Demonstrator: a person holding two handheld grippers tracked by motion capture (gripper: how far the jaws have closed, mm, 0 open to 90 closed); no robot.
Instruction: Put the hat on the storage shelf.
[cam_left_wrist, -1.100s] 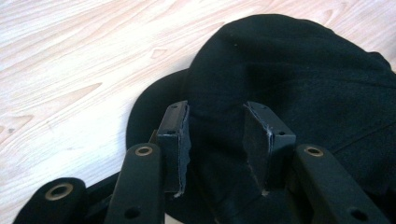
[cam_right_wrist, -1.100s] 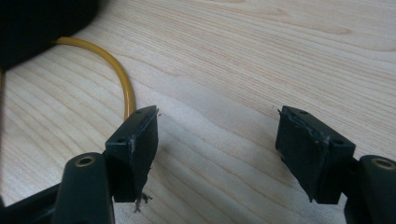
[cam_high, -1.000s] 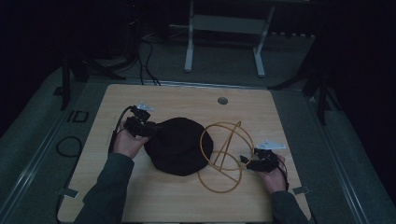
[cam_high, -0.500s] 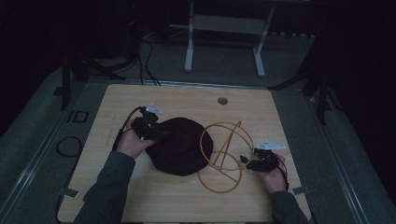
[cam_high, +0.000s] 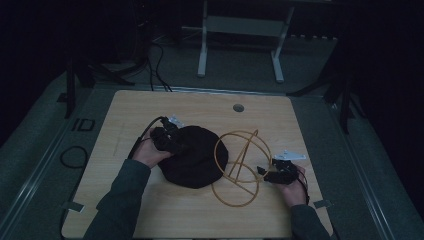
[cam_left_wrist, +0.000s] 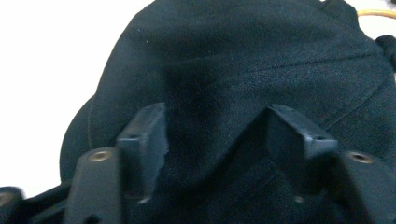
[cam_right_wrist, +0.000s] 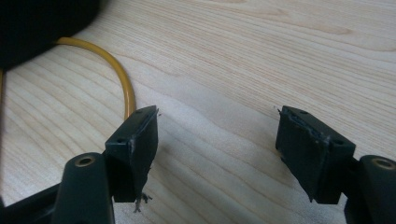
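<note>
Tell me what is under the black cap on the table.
The black cap lies on the wooden table. At its right edge it covers part of the yellow wire hoop frame. How far the hoop runs beneath, and anything else under the cloth, is hidden.

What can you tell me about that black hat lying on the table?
The black hat looks like soft woven cloth with stitched seams, domed and slightly crumpled. It lies near the middle of the wooden table. The left gripper reaches onto its left side, jaws spread over the fabric. Its right edge lies against a yellow wire-hoop stand.
</note>
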